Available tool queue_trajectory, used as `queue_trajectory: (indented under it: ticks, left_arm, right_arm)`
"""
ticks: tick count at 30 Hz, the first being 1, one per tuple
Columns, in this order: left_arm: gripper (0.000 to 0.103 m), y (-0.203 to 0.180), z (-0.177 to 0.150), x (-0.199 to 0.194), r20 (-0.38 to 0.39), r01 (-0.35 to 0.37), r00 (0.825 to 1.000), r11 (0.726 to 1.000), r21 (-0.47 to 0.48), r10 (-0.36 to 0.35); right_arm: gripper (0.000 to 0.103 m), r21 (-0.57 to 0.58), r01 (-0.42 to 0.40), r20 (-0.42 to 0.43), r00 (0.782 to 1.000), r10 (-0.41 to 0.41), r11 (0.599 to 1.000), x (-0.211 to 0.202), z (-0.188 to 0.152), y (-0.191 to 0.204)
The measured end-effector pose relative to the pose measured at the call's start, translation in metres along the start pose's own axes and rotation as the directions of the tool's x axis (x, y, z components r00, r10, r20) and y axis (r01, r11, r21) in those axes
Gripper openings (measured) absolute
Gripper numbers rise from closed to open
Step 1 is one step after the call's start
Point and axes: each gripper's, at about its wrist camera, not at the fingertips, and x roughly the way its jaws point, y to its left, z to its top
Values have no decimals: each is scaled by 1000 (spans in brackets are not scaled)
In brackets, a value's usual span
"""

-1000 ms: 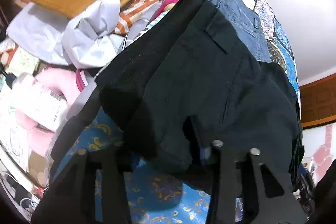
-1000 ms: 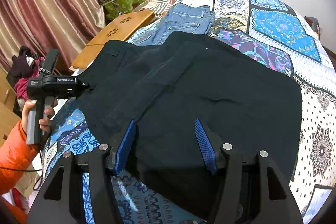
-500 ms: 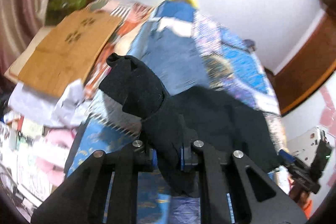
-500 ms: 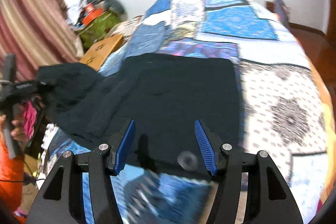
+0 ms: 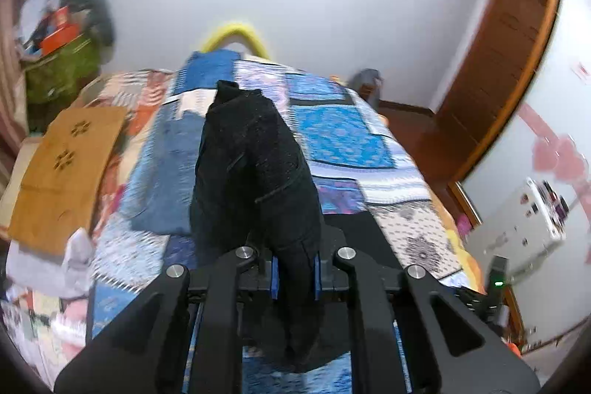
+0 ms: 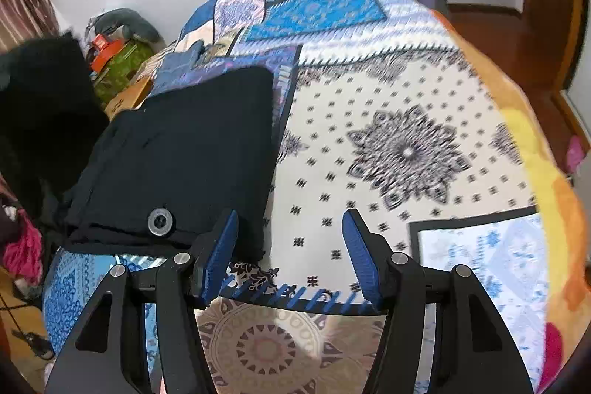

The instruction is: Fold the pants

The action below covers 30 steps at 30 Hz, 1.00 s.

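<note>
Black pants (image 6: 192, 150) lie folded on the patchwork bedspread (image 6: 406, 150), their waist button (image 6: 160, 221) near the front edge. My left gripper (image 5: 294, 274) is shut on one end of the pants (image 5: 255, 172) and holds it bunched and lifted above the bed; the lifted part shows as a dark mass at the left of the right wrist view (image 6: 40, 106). My right gripper (image 6: 291, 261) is open and empty, low over the bed, its left finger at the pants' right front corner.
Blue jeans (image 5: 166, 180) lie on the bed beyond the black pants. A wooden board (image 5: 62, 172) lies at the bed's left side beside clutter and a green bag (image 5: 59, 69). A wooden door (image 5: 509, 69) is on the right. The bed's right edge (image 6: 554, 180) drops to wooden floor.
My left gripper closed on the pants' end and lifted it up over the bed. My right gripper swung right, from over the pants to their right front corner.
</note>
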Motion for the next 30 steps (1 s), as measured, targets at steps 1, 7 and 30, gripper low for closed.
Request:
queue_trajectory:
  ticks: [1,7,30]
  left_arm:
    - [12,-9,2,2,1,16,1000,1000,18,-16]
    - [12,-76,12,28,-46,103,994,985,141,-97]
    - [76,-168,-95,134,-383,206,922,911,358,-58]
  right_arm:
    - [55,-11,-2,-1,1000,2,1000,2,-1,2]
    - [55,-16,-50,6,999,50,999,3,-5,5]
    - [55,-55,-74,-13,997,73,996,-15,-30,15]
